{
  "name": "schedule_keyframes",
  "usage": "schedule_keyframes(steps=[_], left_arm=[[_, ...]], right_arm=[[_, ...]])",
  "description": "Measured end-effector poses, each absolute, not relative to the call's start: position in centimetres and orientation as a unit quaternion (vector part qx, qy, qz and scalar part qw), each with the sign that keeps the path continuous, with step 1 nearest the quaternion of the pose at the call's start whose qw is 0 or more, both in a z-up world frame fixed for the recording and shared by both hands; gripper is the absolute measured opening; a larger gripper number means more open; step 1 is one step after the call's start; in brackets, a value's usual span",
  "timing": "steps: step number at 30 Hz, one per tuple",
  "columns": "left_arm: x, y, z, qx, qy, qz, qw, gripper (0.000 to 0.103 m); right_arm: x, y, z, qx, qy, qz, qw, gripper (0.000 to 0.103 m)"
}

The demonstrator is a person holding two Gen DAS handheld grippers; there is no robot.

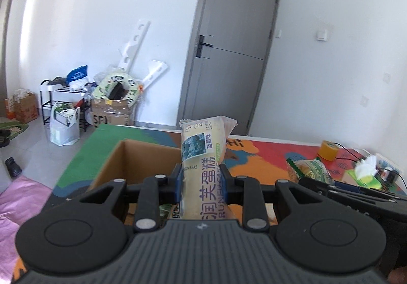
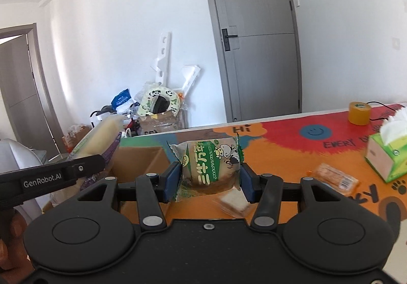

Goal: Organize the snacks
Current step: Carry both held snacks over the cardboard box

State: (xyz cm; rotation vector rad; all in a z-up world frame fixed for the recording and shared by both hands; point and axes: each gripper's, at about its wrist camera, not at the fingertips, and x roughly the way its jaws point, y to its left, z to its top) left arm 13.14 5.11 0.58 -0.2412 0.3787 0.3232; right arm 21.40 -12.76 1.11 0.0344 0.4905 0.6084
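White walls and a grey door are standing behind the colourful table (image 2: 279,136). Left claw (image 1: 201,179) is clenching a soft cake pack (image 1: 203,156) mid-length; right claw (image 2: 209,177) is gripping a light, crushable green bun packet (image 2: 211,164) by its sides, the cardboard box (image 1: 142,159) sitting lower left.

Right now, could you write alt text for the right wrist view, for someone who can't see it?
The right gripper clamps a green-and-white packaged cake above a colourful table mat. At left, the left gripper holds a long pale cake package over an open cardboard box. Two small wrapped snacks, a tissue box and a yellow tape roll lie to the right.
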Motion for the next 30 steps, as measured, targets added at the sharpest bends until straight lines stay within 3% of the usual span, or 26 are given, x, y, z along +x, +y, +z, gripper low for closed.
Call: schedule_keyframes(steps=[18,24,30], left_arm=[[13.6,12.5,-1.4,-0.165,0.219,0.185,0.944,0.028],[12.5,14.1,-1.0,-0.175,0.218,0.202,0.938,0.046],[11.3,14.9,-0.4,-0.188,0.209,0.209,0.937,0.047]], right_arm=[[21.5,-5.5,1.2,-0.018,0.243,0.332,0.911,0.050],[21.7,-4.2,1.0,-0.030,0.250,0.334,0.908,0.050],[21.8,-3.2,1.2,-0.025,0.258,0.337,0.905,0.050]])
